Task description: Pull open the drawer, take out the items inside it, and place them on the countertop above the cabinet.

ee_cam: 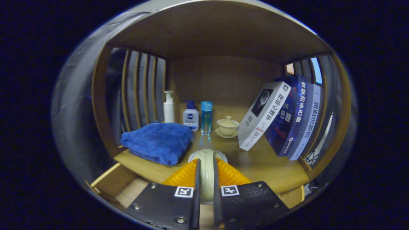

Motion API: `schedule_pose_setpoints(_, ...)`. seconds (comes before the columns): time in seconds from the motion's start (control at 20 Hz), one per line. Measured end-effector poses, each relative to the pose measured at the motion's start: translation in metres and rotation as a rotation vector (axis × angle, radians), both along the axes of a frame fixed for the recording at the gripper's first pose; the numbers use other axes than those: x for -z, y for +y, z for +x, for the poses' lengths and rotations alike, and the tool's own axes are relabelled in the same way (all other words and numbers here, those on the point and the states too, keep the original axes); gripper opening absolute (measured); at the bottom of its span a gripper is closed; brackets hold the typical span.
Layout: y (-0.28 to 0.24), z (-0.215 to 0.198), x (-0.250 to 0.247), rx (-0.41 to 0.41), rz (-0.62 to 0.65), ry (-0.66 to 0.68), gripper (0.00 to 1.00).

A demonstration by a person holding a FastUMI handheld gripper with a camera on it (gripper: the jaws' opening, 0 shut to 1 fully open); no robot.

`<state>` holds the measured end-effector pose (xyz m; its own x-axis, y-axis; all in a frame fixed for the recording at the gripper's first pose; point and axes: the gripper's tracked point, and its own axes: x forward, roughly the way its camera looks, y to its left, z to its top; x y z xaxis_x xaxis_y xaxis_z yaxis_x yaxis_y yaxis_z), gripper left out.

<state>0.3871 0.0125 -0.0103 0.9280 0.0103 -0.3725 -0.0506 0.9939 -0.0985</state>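
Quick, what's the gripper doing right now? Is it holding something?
Gripper: shut on a cream plate, held edge-on between both fingers above the countertop.

The hand-held gripper clamps both fingers on a pale round dish held on edge, above the open drawer. Beyond, on the table: a blue towel at center left, bottles, a lidded cup, leaning books at right.

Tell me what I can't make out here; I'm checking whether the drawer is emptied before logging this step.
- Open drawer, gripper view: most of its inside is covered by the gripper and its mount, so any remaining contents are unknown.
- Cream object clamped between the fingers: seen edge-on, its shape stays unclear.
- Blue towel hides the countertop behind it.
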Motion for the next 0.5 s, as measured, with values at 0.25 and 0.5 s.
schedule_pose_setpoints(0.25, -0.005, 0.011, 0.002, 0.046, 0.005, -0.044, 0.54)
schedule_pose_setpoints(0.5, 0.002, -0.016, -0.029, 0.032, 0.018, -0.148, 0.69)
